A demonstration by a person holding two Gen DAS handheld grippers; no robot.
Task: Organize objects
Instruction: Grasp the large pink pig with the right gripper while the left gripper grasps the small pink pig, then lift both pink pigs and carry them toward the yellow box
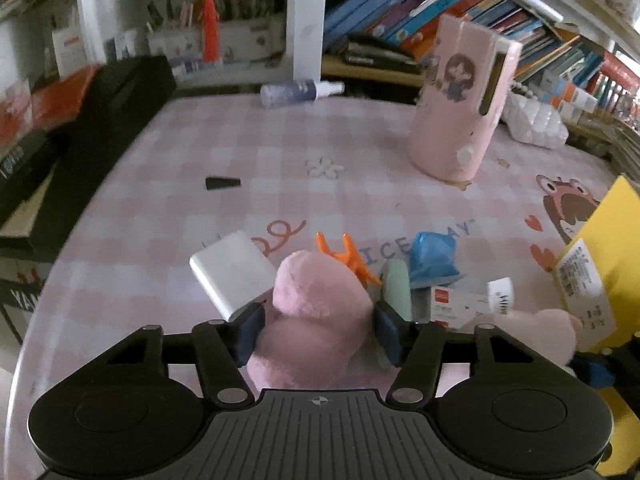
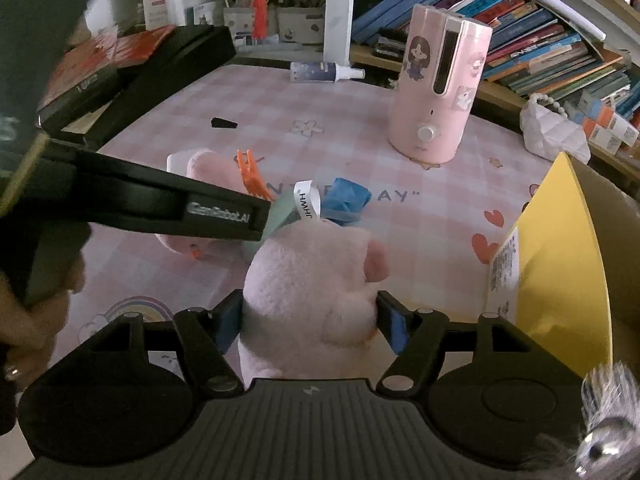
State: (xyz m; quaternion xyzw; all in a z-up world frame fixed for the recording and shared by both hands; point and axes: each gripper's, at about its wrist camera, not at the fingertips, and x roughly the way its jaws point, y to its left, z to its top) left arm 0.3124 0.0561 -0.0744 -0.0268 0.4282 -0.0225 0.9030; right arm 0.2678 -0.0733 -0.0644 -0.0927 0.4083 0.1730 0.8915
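Note:
A pink plush toy lies across the near part of the pink checked table (image 1: 200, 120). My left gripper (image 1: 318, 334) is shut on one end of the pink plush toy (image 1: 316, 312). My right gripper (image 2: 310, 322) is shut on its other end, the pig-like head (image 2: 316, 280). The left gripper's body (image 2: 160, 204) crosses the right wrist view from the left. Around the toy lie an orange hair clip (image 1: 346, 256), a white power bank (image 1: 230, 272), a crumpled blue bag (image 1: 434, 258), a mint green item (image 1: 396, 288) and a white labelled box (image 1: 460, 304).
A tall pink humidifier (image 2: 436, 88) stands at the back right. A yellow box (image 2: 560, 264) is open at the right edge. A spray bottle (image 2: 324, 72) lies at the back, a small black cap (image 2: 224, 123) to the left. Black boxes (image 2: 168, 68) and bookshelves (image 2: 520, 40) border the table.

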